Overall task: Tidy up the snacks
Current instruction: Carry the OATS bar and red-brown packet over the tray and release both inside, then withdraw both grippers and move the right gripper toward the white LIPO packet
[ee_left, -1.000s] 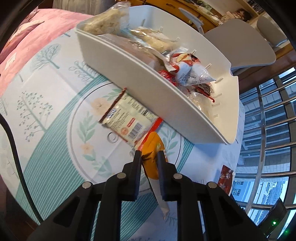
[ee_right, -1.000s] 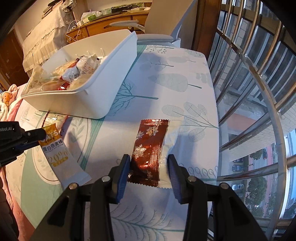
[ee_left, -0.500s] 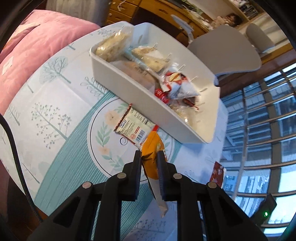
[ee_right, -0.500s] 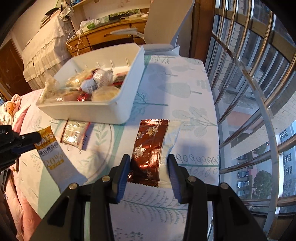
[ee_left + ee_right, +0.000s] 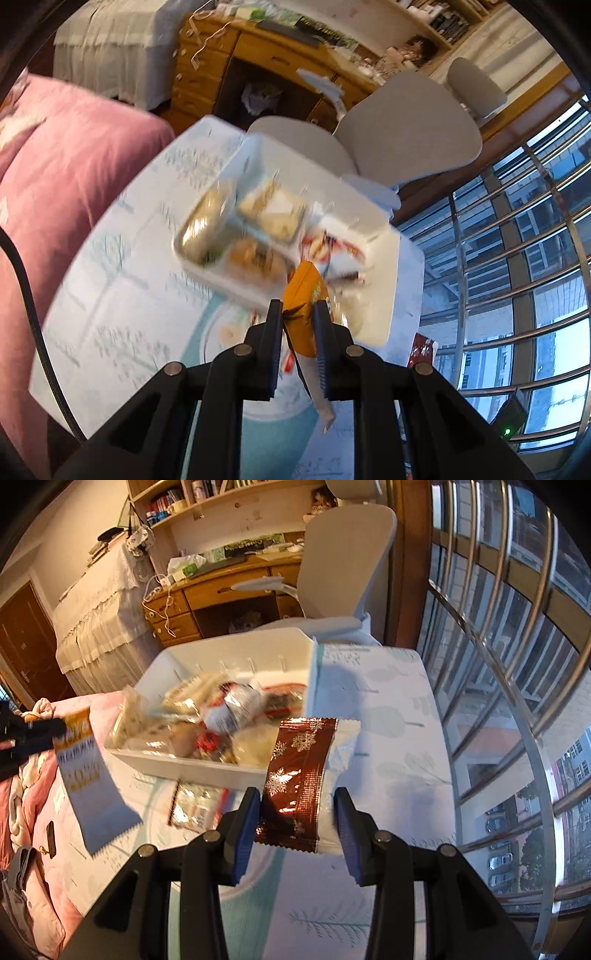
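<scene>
Left gripper pinches the orange packet above the white bin's near wall — bin just ahead. Right gripper pinches the brown packet, long axis pointing toward the bin.

Glossy foil brown snack packet, smooth matt white plastic bin, printed cloth tablecloth.

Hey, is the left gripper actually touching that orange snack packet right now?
Touching. In the left wrist view the left gripper has its jaws closed on the orange snack packet, which hangs below them.
</scene>
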Demonstrator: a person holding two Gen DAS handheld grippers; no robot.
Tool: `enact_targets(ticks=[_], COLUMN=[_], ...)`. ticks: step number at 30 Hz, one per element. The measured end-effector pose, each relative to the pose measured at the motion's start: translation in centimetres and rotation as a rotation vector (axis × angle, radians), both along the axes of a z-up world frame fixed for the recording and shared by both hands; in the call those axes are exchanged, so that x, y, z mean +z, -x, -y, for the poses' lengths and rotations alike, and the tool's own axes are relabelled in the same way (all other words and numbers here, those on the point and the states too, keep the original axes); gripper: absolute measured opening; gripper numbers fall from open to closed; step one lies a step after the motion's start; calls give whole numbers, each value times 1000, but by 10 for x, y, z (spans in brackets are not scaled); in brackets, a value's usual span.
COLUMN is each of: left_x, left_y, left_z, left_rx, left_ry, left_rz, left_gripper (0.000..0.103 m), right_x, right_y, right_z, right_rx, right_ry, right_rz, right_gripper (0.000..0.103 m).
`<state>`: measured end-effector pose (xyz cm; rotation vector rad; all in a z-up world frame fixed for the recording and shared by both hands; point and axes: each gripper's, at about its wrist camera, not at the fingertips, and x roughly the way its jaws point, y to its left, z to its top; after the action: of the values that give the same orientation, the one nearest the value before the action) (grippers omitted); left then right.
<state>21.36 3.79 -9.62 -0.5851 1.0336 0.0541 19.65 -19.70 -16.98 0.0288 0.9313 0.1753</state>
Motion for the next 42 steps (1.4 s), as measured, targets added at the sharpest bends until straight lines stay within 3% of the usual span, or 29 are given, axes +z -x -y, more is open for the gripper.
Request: enact_targets(ticks=[8,14,22,24,26,27,32,42], left_x=[15,1,-27,-35,-42,-44,-50,-32], left_y=[-46,-79,-113,-120,-123,-124,-121,-91], left_z=[-24,-36,-39,-37,-35,-33,-29,-27], left_rx=[-66,-110,-192,-229,-258,-270,-312,-326], left_ry=[-41,11,-18,-22,-29,-38,-66,-97], left_rz=[31,16,7,-27,-59,-74,-114,-98], left_gripper=[15,15,15,21,56,60,64,67], right_x=[9,5,-19,-27,-34,-38,-39,-26], right_y=[-20,-39,-62,-68,-73,-74,-72,-55], right_z=[-32,-50,-68,-70,-71,-70,-66,-55], right_rx=[-29,-63,-103,-118,-140,-150,-179,-199], right_ry=[-15,-17,-47,-56,-65,-74,-85,-122], right_rz=[42,57,41,17,-11,-22,-27,-21], right_gripper=[41,41,41,43,52,59,61,64])
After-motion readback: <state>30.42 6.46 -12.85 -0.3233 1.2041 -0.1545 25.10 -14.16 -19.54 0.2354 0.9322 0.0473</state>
